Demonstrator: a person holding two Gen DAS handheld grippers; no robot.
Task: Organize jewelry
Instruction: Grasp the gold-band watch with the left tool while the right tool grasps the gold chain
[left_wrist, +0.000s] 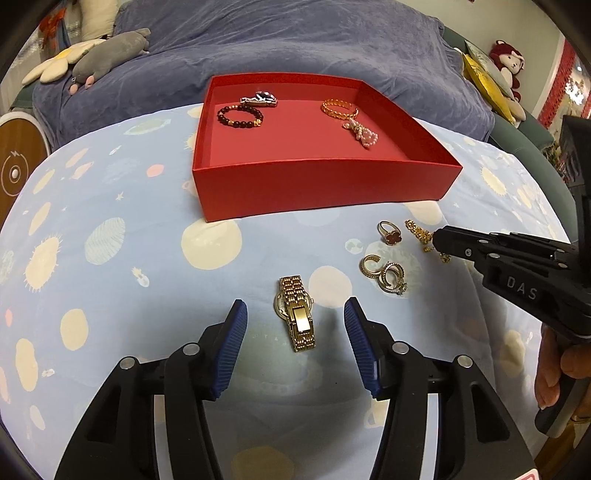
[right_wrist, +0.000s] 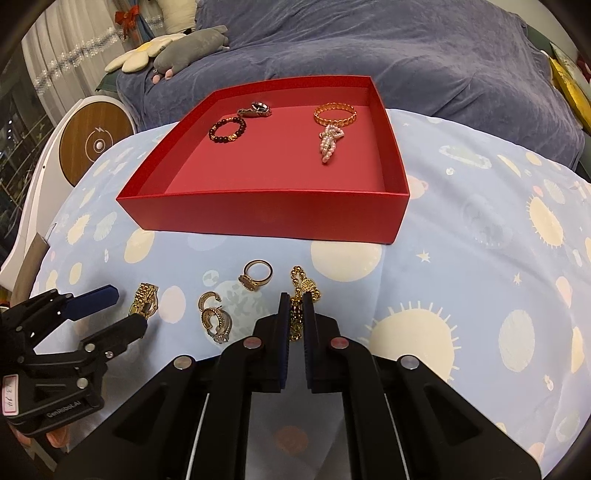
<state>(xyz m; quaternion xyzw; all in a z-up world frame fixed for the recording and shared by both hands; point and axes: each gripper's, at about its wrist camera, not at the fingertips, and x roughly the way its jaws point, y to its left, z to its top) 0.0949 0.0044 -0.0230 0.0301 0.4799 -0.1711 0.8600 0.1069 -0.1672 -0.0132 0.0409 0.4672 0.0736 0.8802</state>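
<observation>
On the planet-print cloth (left_wrist: 110, 258), left jaws spread around the watch (left_wrist: 296, 314), right jaws pinching the gold chain (right_wrist: 295, 314).

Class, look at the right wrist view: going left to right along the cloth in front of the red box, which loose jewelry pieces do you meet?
Gold watch → cluster of gold hoop rings → gold ring with a reddish stone → gold chain, between the nearly closed fingers of the right gripper.

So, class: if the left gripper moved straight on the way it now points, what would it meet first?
The gold watch. It lies on the cloth between the open blue fingers of the left gripper. Beyond it, the red box would probably come next, though depth is hard to judge.
</observation>
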